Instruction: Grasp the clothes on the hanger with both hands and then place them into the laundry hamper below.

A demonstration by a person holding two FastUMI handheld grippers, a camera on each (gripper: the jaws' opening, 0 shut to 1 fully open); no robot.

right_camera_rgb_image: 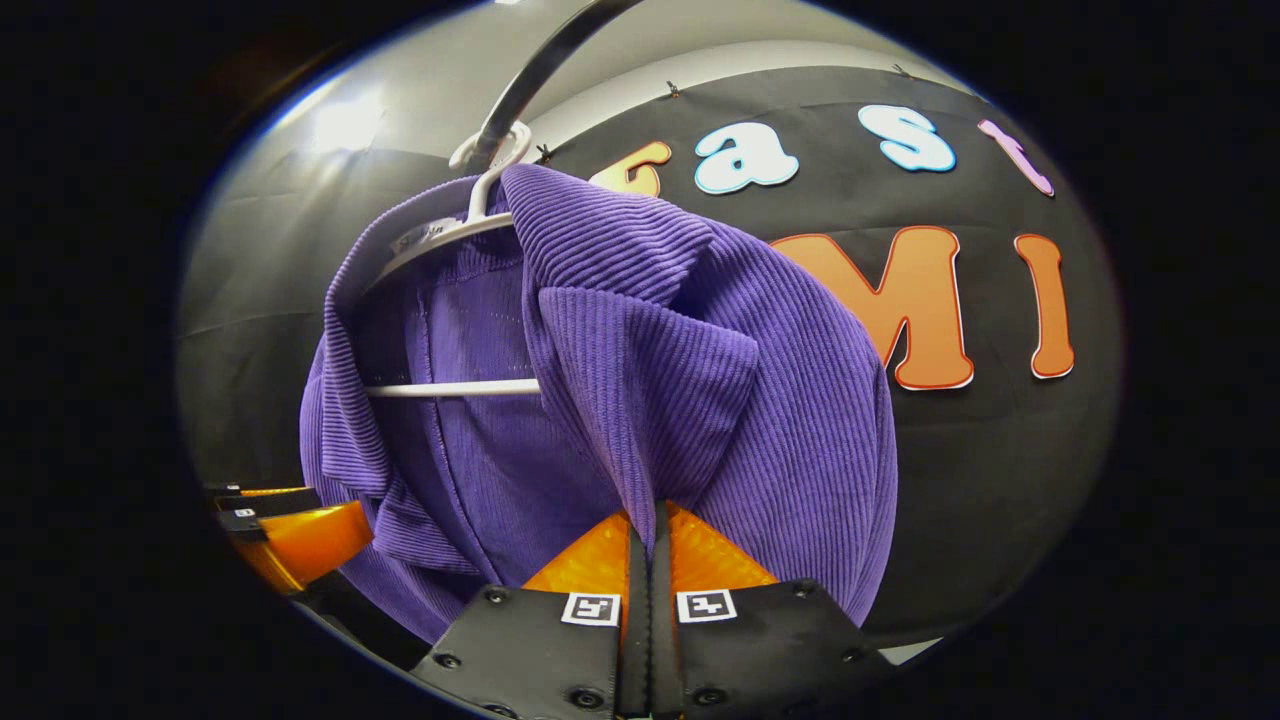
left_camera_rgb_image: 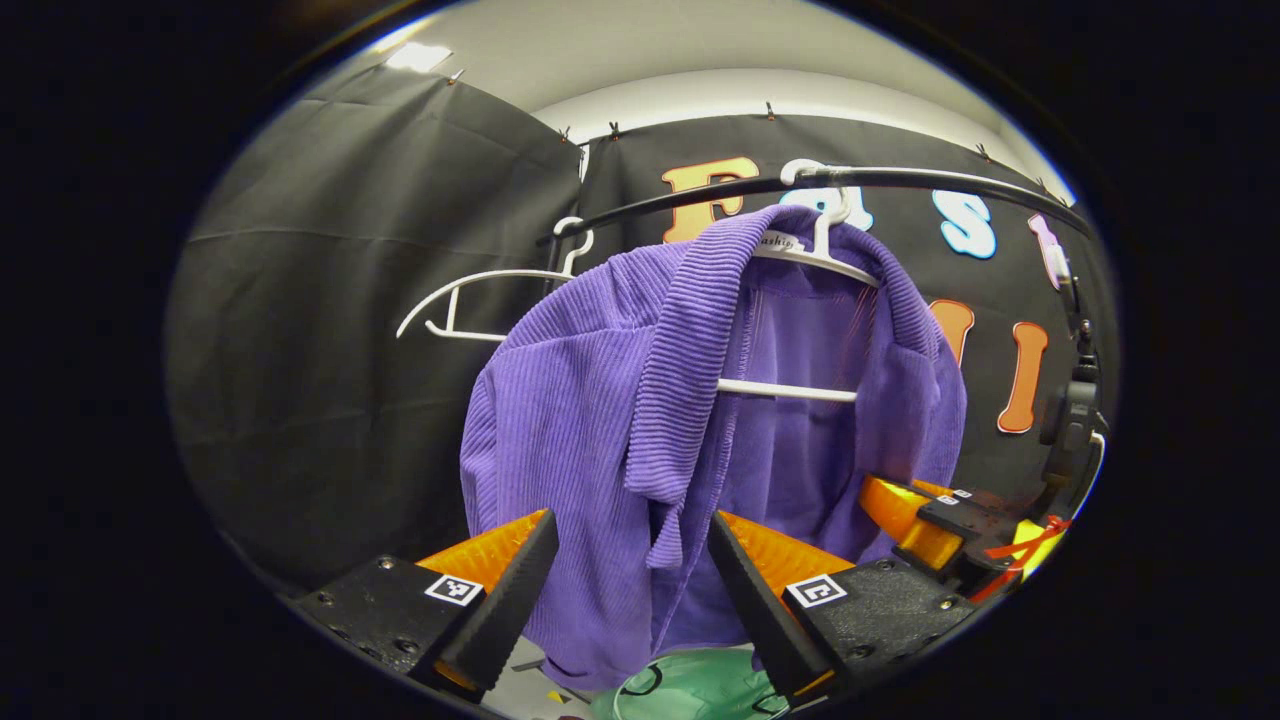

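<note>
A purple ribbed cardigan [left_camera_rgb_image: 590,400] hangs on a white hanger [left_camera_rgb_image: 815,262] from a black rail [left_camera_rgb_image: 700,195]. My left gripper [left_camera_rgb_image: 632,520] is open, and the cardigan's front edge hangs down between its two fingers. In the right gripper view the cardigan [right_camera_rgb_image: 700,380] hangs close in front on its hanger [right_camera_rgb_image: 440,232]. My right gripper [right_camera_rgb_image: 648,512] is shut on a fold of its front panel. The right gripper [left_camera_rgb_image: 925,520] shows at the garment's right side in the left gripper view. The green hamper [left_camera_rgb_image: 690,690] lies below.
An empty white hanger [left_camera_rgb_image: 480,300] hangs on the rail left of the cardigan. The black cloth wall stands close behind. The left gripper [right_camera_rgb_image: 290,535] shows at the lower left of the right gripper view.
</note>
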